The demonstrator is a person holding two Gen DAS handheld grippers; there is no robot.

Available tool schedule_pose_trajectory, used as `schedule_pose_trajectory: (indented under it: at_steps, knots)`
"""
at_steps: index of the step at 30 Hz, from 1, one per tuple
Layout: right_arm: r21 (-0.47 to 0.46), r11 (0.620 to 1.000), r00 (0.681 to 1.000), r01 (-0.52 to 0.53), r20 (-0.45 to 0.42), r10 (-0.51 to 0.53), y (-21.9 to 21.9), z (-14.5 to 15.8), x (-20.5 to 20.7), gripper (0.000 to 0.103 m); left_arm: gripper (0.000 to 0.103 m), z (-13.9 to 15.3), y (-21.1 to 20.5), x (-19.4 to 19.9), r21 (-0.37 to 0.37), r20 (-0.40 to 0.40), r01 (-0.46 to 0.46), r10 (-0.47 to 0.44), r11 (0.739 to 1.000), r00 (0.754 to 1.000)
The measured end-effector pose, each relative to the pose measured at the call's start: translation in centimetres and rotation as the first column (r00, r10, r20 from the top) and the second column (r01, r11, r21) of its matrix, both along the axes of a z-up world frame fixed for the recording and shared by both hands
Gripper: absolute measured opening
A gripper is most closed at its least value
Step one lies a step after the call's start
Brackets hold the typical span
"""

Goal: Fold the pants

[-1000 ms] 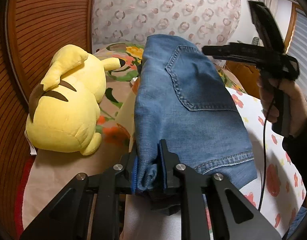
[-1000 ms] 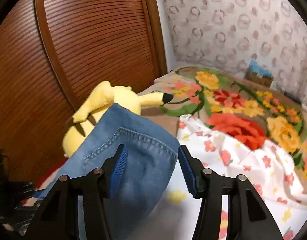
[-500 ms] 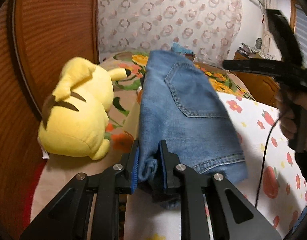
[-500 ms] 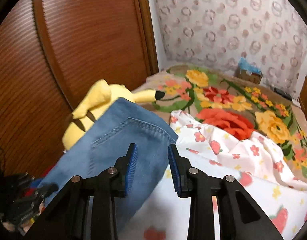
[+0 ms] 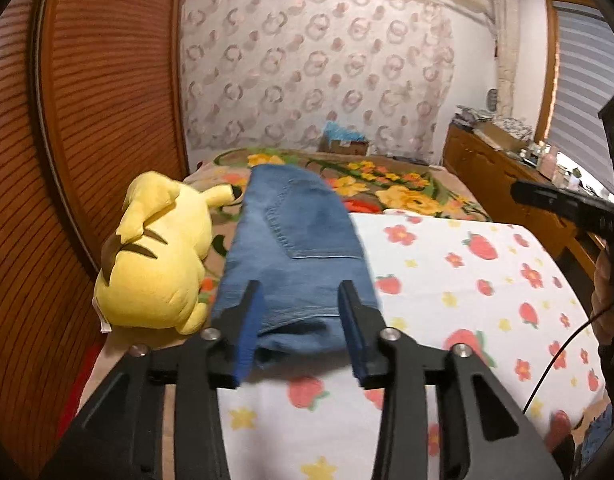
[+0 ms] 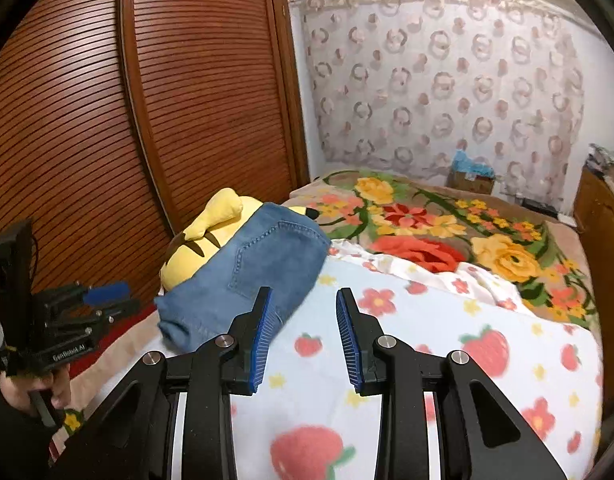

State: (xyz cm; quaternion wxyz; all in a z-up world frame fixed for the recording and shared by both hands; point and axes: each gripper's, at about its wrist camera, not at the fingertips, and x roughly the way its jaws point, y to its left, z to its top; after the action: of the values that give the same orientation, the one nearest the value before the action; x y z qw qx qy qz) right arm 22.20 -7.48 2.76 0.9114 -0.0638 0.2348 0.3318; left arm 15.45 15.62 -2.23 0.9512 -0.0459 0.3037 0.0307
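The blue denim pants (image 5: 295,248) lie folded into a compact bundle on the bed, back pocket up, beside the plush. My left gripper (image 5: 301,300) is open and empty, its jaws either side of the bundle's near end, just above it. In the right wrist view the pants (image 6: 259,264) lie left of centre. My right gripper (image 6: 303,308) is open and empty, to the right of the bundle above the strawberry sheet. The left gripper also shows in the right wrist view (image 6: 103,300), and the right gripper's body shows in the left wrist view (image 5: 567,208).
A yellow plush toy (image 5: 159,248) lies against the pants' left side. A white strawberry-print sheet (image 5: 467,280) covers the near bed, over a floral blanket (image 6: 427,220). A slatted wooden door (image 6: 147,120) stands on the left; a wooden dresser (image 5: 503,176) stands on the right.
My left gripper has let go of the pants' hem and pulled back. The pants have settled on the bed. My right gripper narrowed, then opened wider, and moved back to the right.
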Motion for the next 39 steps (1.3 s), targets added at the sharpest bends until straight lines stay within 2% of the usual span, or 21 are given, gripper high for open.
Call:
schedule_pose_trajectory:
  at_steps: [1, 6, 7, 8, 10, 16, 17, 18, 19, 22, 28, 32, 39]
  knots:
    - [0.000, 1.000, 1.000, 0.005, 0.007, -0.005, -0.7, 0.3, -1.5, 0.033, 0.049, 0.3, -0.5, -0.4, 0.001, 0.008, 0.008, -0.008, 1.000, 1.000]
    - [0.005, 0.999, 0.998, 0.044, 0.033, -0.044, -4.1, 0.0, -6.5, 0.033, 0.050, 1.4, -3.6, -2.2, 0.014, 0.027, 0.063, -0.063, 0.998, 0.998]
    - [0.005, 0.999, 0.998, 0.051, 0.033, -0.051, -4.7, 0.2, -7.8, 0.033, 0.055, 1.5, -4.2, -2.4, 0.015, 0.029, 0.074, -0.074, 0.997, 0.997]
    - [0.007, 0.998, 0.998, 0.059, 0.034, -0.059, -5.4, 0.3, -9.1, 0.033, 0.067, 1.7, -4.8, -2.7, 0.015, 0.033, 0.084, -0.085, 0.996, 0.996]
    - [0.017, 0.997, 0.996, 0.076, 0.037, -0.077, -6.7, 0.3, -11.1, 0.033, 0.081, 2.1, -6.0, -3.5, 0.018, 0.054, 0.101, -0.102, 0.995, 0.993]
    - [0.038, 0.989, 0.988, 0.145, 0.049, -0.147, -9.3, 0.5, -15.9, 0.034, 0.085, 3.3, -9.6, -5.1, 0.059, 0.067, 0.126, -0.130, 0.990, 0.989]
    - [0.040, 0.987, 0.986, 0.156, 0.049, -0.158, -9.5, 0.5, -16.4, 0.034, 0.091, 3.6, -10.1, -5.3, 0.064, 0.075, 0.126, -0.130, 0.990, 0.989]
    - [0.047, 0.985, 0.984, 0.169, 0.048, -0.171, -10.0, 0.5, -17.2, 0.038, 0.095, 3.9, -10.7, -5.6, 0.064, 0.090, 0.123, -0.129, 0.990, 0.988]
    - [0.052, 0.982, 0.982, 0.183, 0.046, -0.185, -10.2, 0.6, -17.7, 0.043, 0.103, 4.3, -11.1, -6.1, 0.062, 0.107, 0.123, -0.129, 0.990, 0.986]
    - [0.063, 0.975, 0.975, 0.213, 0.055, -0.216, -11.1, 1.0, -19.7, 0.051, 0.103, 5.4, -12.5, -7.0, 0.074, 0.139, 0.134, -0.144, 0.988, 0.980]
    - [0.082, 0.957, 0.953, 0.278, 0.101, -0.286, -11.8, 2.4, -23.4, 0.057, 0.103, 7.2, -15.0, -8.8, 0.050, 0.179, 0.177, -0.183, 0.983, 0.967]
    - [0.109, 0.946, 0.940, 0.305, 0.126, -0.317, -12.5, 3.2, -25.8, 0.059, 0.103, 8.0, -16.1, -9.6, 0.095, 0.189, 0.115, -0.131, 0.989, 0.973]
    - [0.117, 0.932, 0.922, 0.342, 0.147, -0.357, -12.1, 2.9, -28.1, 0.066, 0.103, 8.3, -17.4, -10.5, 0.113, 0.171, 0.114, -0.132, 0.987, 0.976]
